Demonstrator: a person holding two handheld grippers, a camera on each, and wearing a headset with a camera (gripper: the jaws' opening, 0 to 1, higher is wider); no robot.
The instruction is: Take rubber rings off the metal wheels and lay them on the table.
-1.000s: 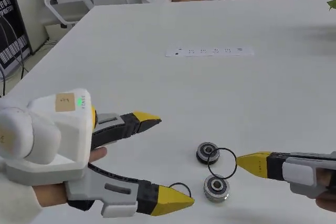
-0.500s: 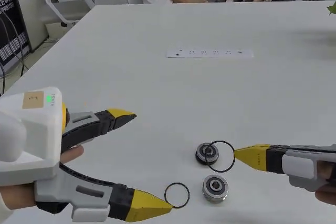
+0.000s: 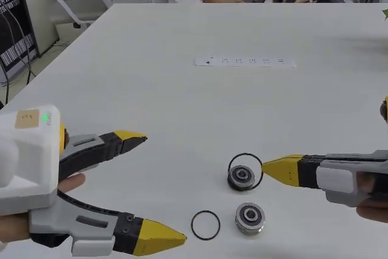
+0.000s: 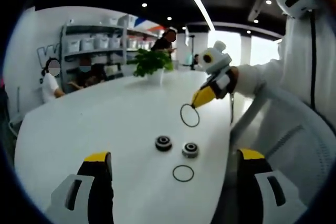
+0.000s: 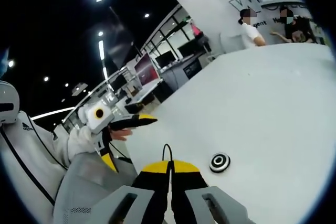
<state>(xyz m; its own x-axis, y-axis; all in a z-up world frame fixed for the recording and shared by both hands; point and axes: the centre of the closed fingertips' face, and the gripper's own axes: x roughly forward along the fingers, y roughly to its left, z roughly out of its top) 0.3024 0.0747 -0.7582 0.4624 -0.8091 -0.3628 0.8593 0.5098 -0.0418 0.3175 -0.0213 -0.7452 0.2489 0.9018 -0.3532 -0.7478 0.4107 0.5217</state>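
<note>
black rubber rings [image 3: 192, 225], silver-black wheels [image 3: 250, 216], yellow-tipped left gripper [image 3: 165, 188] and right gripper [image 3: 265, 167]

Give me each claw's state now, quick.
Left claw: open, holding nothing.
Right claw: shut on a rubber ring.

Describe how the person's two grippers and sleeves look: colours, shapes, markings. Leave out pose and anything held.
Left gripper: white boxy body with a tan label and green light; grey fingers turning black, ending in yellow pointed tips. Right gripper: the same grey, black and yellow. The sleeves are white.
</note>
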